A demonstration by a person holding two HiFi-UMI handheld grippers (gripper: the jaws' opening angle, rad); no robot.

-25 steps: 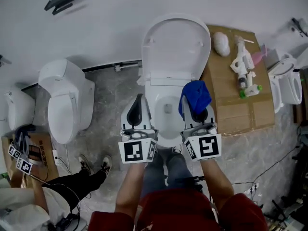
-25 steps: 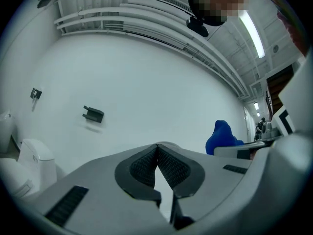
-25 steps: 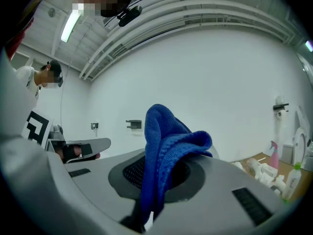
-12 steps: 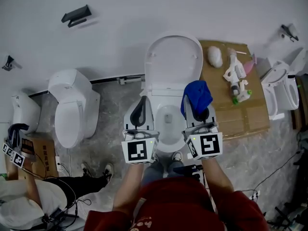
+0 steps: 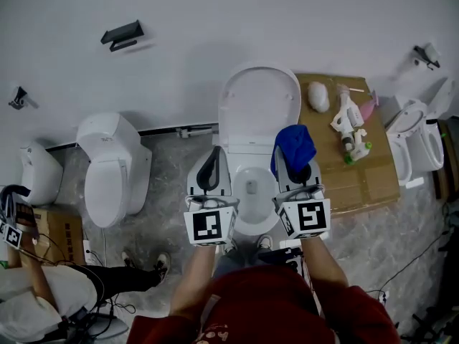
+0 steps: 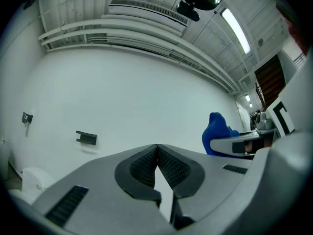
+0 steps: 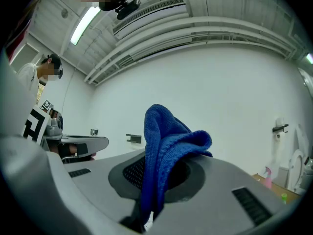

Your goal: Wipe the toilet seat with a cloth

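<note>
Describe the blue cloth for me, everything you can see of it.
The blue cloth is a knitted-looking rag, bunched and folded, clamped between the right gripper's pads. Its bulk stands up past the fingertips, one fold flopping over; a small white tag shows low down. In the head view it overlaps the toilet's right rim.

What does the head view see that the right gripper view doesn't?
Only the head view shows the open toilet below the grippers. Only the right gripper view shows the ceiling light and pipes. Both show the blue cloth clamped in the right gripper, the shut left gripper and the black wall bracket.
</note>
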